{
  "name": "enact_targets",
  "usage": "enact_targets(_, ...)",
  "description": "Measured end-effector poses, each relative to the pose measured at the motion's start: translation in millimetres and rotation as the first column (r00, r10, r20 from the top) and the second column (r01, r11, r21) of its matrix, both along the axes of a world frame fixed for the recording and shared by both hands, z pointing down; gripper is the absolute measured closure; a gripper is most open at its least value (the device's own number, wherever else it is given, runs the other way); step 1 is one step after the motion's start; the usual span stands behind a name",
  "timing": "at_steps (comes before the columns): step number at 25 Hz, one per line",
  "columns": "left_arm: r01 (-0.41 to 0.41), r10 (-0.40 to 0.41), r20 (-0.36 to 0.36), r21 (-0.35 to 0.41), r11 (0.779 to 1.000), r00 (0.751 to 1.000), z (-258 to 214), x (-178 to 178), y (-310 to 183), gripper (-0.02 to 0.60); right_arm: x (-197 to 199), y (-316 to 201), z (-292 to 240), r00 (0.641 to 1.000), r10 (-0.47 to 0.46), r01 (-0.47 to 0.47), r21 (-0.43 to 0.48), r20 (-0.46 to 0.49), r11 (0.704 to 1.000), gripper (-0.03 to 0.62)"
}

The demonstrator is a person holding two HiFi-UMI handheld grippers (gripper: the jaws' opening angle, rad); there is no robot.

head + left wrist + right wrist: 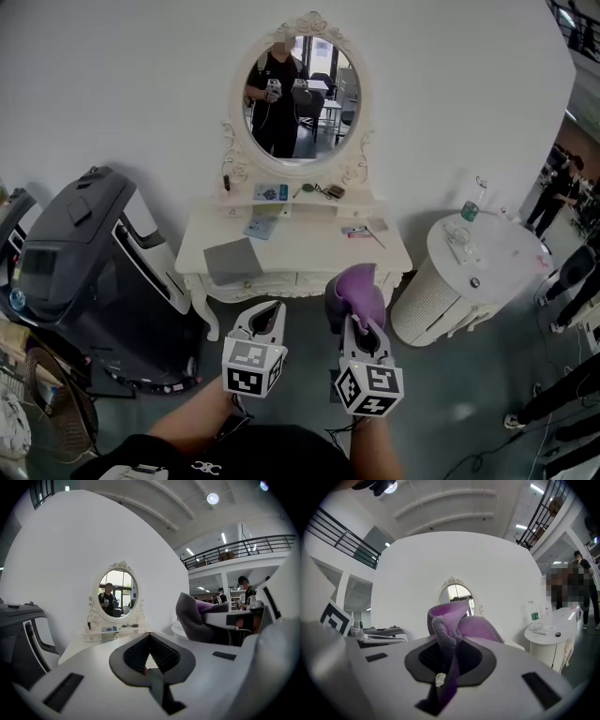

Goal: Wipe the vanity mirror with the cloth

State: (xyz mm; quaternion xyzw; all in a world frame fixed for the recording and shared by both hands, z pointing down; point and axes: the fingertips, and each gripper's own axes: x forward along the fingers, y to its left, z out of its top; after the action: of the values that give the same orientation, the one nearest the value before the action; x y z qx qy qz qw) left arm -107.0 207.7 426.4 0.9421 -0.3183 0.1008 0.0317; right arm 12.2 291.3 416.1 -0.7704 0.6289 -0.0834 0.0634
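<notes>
The oval vanity mirror point(300, 98) in its ornate white frame stands on the white vanity table point(300, 264) against the wall. My right gripper point(362, 324) is shut on a purple cloth point(354, 292), held in front of the table's front edge and well short of the glass. The right gripper view shows the cloth point(457, 620) bunched up out of the jaws, covering the lower part of the mirror point(457, 595). My left gripper point(269, 311) hovers beside it, shut and holding nothing. In the left gripper view the mirror point(118, 594) lies straight ahead.
A large grey machine point(84, 272) stands left of the vanity. A round white ribbed cabinet point(464, 281) with a water bottle point(472, 202) stands on the right. A grey pad point(232, 260) and small items lie on the vanity top. People stand at the far right.
</notes>
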Motion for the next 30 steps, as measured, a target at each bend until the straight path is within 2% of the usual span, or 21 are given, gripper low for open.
enact_targets(12, -0.037, 0.036, 0.040, 0.007, 0.999, 0.999, 4, 17, 20, 0.584, 5, 22, -2, 1.000, -0.001, 0.000, 0.035, 0.023, 0.999, 0.551)
enact_targets(22, -0.067, 0.064, 0.100, 0.028, 0.997, 0.993, 14, 52, 51, 0.584, 32, 47, 15, 0.997, -0.003, 0.000, 0.040, 0.076, 0.999, 0.551)
enact_targets(30, -0.075, 0.072, 0.121, 0.013, 0.997, 0.990, 13, 74, 46, 0.584, 54, 55, 17, 0.994, 0.024, -0.029, 0.047, 0.102, 0.999, 0.551)
